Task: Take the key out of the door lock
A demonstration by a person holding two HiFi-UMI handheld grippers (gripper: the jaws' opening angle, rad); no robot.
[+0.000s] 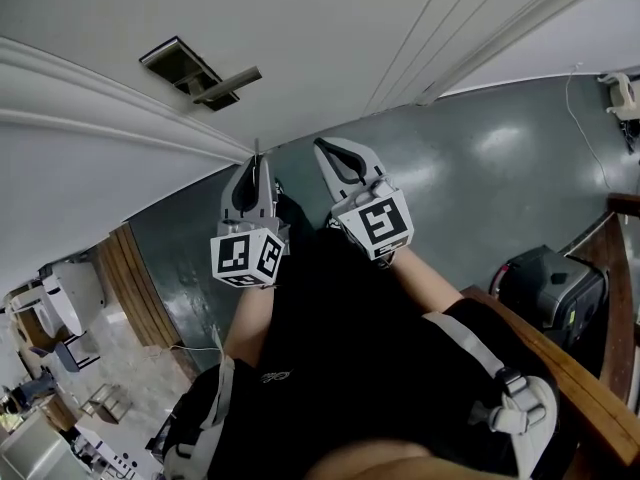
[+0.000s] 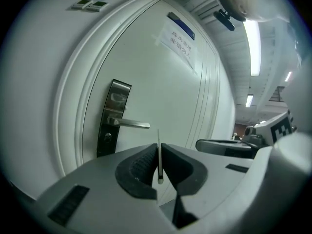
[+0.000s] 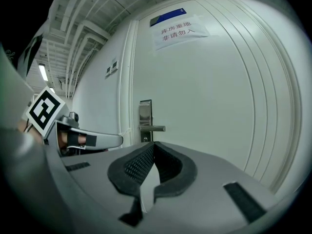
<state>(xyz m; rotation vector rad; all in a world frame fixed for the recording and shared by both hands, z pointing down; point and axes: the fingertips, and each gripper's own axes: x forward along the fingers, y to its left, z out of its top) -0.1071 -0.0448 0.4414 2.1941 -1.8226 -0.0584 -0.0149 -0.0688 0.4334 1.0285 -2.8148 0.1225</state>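
Left gripper: jaws pressed together on the key, which is pinched edge-on between the dark ribbed pads. Its thin tip stands out past the fingertips.

Key: held in front of the white door and apart from the door lock. In the left gripper view it appears to the right of the lock plate and below the end of the lever handle.

Door lock: a tall metal plate at the door's edge, with the handle level and a small round keyhole below it.

Right gripper: pads closed on each other with nothing between them. It points at the same door, with the lock plate just above its tips in its own view.

Side by side: in the head view both grippers are held close together near the foot of the door. Each marker cube faces the camera above the grey-green floor.

Notice: a paper sheet with printed characters is fixed high on the door, under a small blue strip.

Person: bare forearms run back from the grippers toward dark clothing.
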